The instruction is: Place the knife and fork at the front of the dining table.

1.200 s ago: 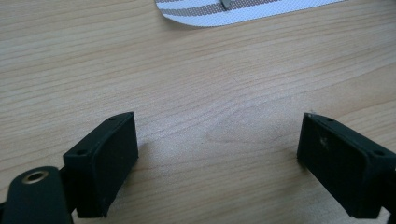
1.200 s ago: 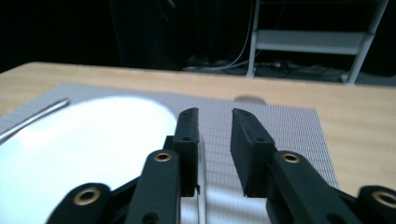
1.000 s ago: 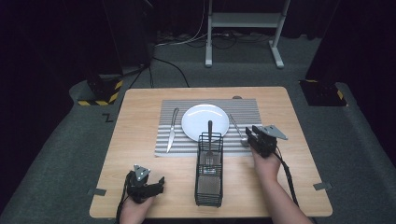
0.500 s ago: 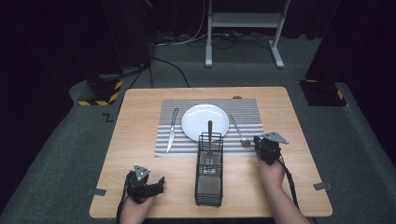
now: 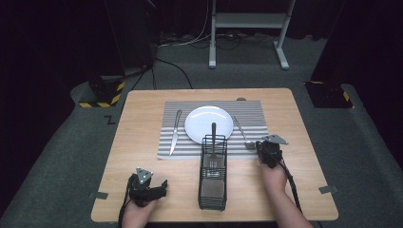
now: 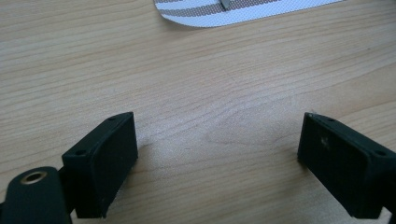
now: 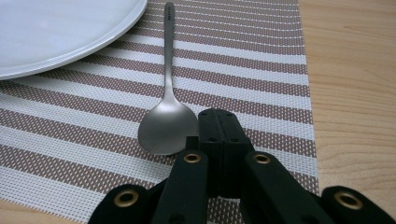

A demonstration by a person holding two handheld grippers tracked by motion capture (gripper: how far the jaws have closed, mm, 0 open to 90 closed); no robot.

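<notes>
A dark recording studio or lab: black curtains, floor cables point(image 5: 180, 71), a metal stand point(image 5: 247, 33), hazard-taped blocks point(image 5: 102, 92).

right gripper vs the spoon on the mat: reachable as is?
Probably yes. The right gripper sits beside the spoon bowl with bare mat around it, but its jaws are shut with nothing between them, so they'd need opening first.

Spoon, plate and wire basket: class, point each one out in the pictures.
spoon point(image 7: 168, 126), right gripper view, on its bowl.
plate point(image 5: 202, 124), high view, on its bare white middle.
wire basket point(image 5: 212, 190), high view, on its black mesh wall.
</notes>
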